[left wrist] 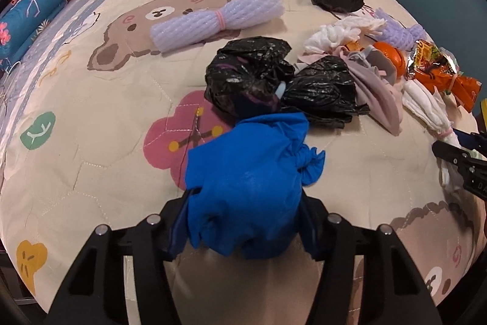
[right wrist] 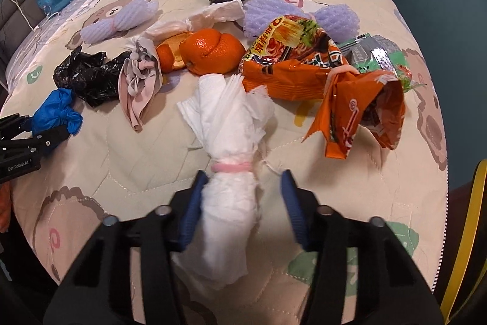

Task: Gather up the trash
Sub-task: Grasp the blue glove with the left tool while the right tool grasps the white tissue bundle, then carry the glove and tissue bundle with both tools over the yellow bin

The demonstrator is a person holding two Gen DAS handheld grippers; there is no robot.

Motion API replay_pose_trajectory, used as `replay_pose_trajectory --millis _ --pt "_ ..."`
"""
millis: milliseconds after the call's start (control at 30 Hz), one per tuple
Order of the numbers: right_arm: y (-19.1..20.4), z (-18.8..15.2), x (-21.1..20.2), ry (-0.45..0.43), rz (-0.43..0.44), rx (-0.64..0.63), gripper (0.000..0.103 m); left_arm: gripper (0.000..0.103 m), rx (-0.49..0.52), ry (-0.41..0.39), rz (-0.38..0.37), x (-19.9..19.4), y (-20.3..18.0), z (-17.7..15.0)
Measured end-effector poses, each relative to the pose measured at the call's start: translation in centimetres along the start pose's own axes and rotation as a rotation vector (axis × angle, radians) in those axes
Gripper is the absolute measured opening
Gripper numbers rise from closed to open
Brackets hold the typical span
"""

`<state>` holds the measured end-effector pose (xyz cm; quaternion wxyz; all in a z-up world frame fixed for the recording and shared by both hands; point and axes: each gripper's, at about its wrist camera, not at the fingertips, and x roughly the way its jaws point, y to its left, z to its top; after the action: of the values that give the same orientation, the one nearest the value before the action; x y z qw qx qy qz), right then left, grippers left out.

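Across the cartoon quilt (left wrist: 91, 172) you're working both grippers: left gripper (left wrist: 243, 221) half-closed, pinching the soft, light blue wad (left wrist: 243, 172) between its jaws, right gripper (right wrist: 243, 203) only partly narrowed, straddling the squashy tissue bundle (right wrist: 228, 127) below its pink band (right wrist: 231, 167).

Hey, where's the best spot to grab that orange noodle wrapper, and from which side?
Grip the orange noodle wrapper at its pinched waist, where the pink band cinches it, coming from above. Both ends flare wide and crinkly; the waist is narrowest and firmest.
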<state>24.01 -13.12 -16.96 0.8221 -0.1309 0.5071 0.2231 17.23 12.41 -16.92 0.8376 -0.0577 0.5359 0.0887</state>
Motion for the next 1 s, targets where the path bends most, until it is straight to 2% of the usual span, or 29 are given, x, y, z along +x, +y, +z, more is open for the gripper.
replay_pose_trajectory --millis 67,167,267,500,600,667,1000 --pt "0.0 0.0 -0.3 0.008 0.015 0.006 0.023 0.039 0.029 -0.007 0.031 -0.2 -0.2 -0.1" --pt "0.2 0.2 -0.6 0.015 0.049 0.015 0.019 0.029 0.03 -0.01 0.039 -0.2 -0.1 -0.1" --pt "0.4 0.1 -1.0 0.025 0.084 0.03 0.017 0.024 -0.002 -0.014 0.013 -0.9 0.4 -0.1" --pt "0.0 -0.4 -5.5 0.011 0.201 0.064 0.017 0.024 -0.003 -0.031 -0.082 -4.5 0.4 -1.2" --pt "-0.6 -1.0 -7.5 0.012 0.23 0.071 0.017 0.024 -0.011 -0.036 -0.153 -6.4 0.2 -1.4" --pt "-1.2 -1.4 -8.7 0.017 0.247 0.084 0.017 0.024 0.0 -0.051 -0.167 -7.4 -0.3 -1.4" --pt "-5.8 -4.5 -15.4 -0.072 0.192 0.138 0.017 0.023 0.072 -0.114 -0.251 -12.1 -4.7 -0.5"
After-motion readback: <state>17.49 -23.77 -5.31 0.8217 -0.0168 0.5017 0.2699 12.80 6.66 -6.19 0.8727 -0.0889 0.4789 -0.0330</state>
